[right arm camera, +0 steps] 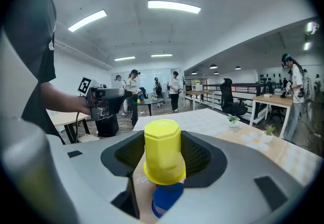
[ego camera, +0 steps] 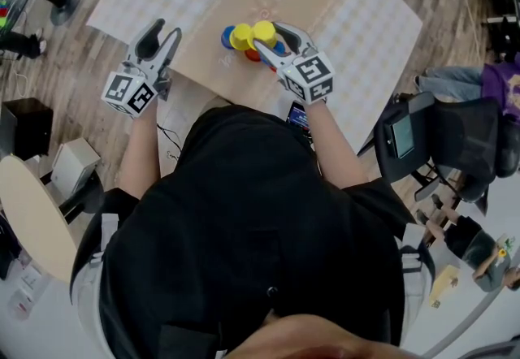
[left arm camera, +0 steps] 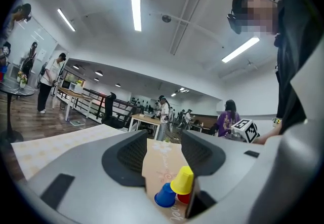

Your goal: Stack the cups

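Upside down, the yellow cup (right arm camera: 163,152): closed end up, open rim down, long axis near upright, tipped a little as seen in the left gripper view. Lodged squarely between the jaws of the right gripper (right arm camera: 163,139), with a ribbed pad against each side, so clenched on the cup and lifted clear of the table (ego camera: 349,16). Directly beneath the rim, a blue cup (right arm camera: 166,198), mouth down on the tan cloth; contact between the 2 cannot be told. Just beside the blue one, a sliver of a red cup (left arm camera: 186,198), mostly hidden behind its neighbours. In the head view, all 3 bunched near the table's near edge, right at the right gripper's tips. Off to the side, well apart from the cluster, the left gripper (left arm camera: 163,142): released, jaws spread with nothing between the pads, aimed level across the table, the 3 cups only visible far beyond the gap.
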The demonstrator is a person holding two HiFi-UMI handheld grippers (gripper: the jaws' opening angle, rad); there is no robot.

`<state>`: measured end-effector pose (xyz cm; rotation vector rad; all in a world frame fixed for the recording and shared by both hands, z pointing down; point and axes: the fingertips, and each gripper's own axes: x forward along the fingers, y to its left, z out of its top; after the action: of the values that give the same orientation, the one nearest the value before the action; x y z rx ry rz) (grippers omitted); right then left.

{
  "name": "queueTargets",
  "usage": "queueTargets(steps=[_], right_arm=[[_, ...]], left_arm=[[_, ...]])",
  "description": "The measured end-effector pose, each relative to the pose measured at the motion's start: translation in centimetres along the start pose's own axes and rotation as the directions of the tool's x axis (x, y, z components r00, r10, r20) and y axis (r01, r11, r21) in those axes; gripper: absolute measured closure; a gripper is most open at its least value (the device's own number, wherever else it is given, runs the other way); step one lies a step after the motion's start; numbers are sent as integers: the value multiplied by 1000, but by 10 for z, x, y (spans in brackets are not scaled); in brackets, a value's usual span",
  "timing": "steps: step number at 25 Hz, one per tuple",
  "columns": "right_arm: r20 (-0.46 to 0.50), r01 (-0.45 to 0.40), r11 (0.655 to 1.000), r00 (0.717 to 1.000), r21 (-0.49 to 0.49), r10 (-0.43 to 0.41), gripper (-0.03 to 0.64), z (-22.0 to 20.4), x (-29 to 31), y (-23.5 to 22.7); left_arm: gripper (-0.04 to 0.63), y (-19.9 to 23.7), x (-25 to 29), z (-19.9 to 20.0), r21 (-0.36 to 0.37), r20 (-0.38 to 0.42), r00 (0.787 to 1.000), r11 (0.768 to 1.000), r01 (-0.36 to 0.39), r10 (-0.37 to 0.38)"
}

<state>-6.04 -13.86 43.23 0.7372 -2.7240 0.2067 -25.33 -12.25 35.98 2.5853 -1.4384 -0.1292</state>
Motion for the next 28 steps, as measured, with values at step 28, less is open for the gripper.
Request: queueTargets(steps=[28], right_arm=[[160,104,994,981,23,-106,350,42,-40,-23]], left_arm=[[385,-5,0,-5,-34,9,1000,999,30,-30]])
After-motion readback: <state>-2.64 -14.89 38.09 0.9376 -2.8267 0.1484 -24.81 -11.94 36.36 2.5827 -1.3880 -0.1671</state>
